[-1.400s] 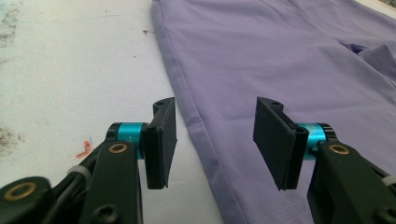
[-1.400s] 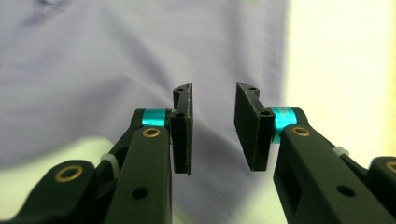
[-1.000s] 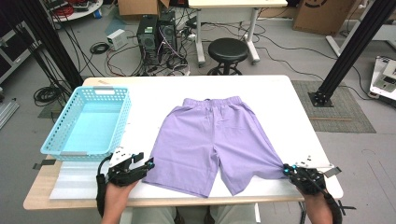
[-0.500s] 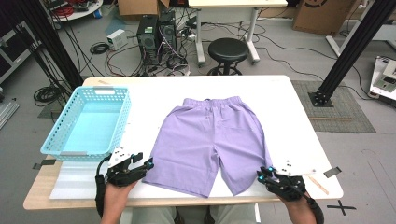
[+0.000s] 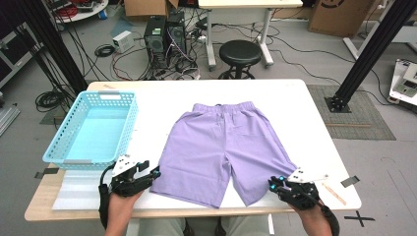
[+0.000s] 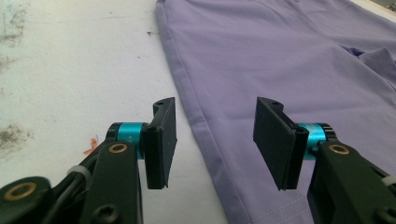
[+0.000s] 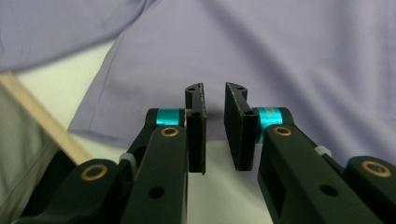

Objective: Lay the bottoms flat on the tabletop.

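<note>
Two grippers sit at the near hem of the purple shorts (image 5: 225,150), which lie flat on the table (image 5: 305,105), and neither has cloth yet. Your left gripper (image 6: 215,140) holds its jaws wide apart, straddling the outer edge of one leg, with the hem running between and just ahead of them. Your right gripper (image 7: 214,133) has just been closing; a narrow gap remains, with nothing in it and the other leg's hem right at the tips. If you shut that one where it is, you'll likely catch air or a sliver of hem that slips out on the lift. On the left, closing too high would pinch only the top layer, and the shorts would sag open. The basket (image 5: 93,129) stands beyond your left gripper.
</note>
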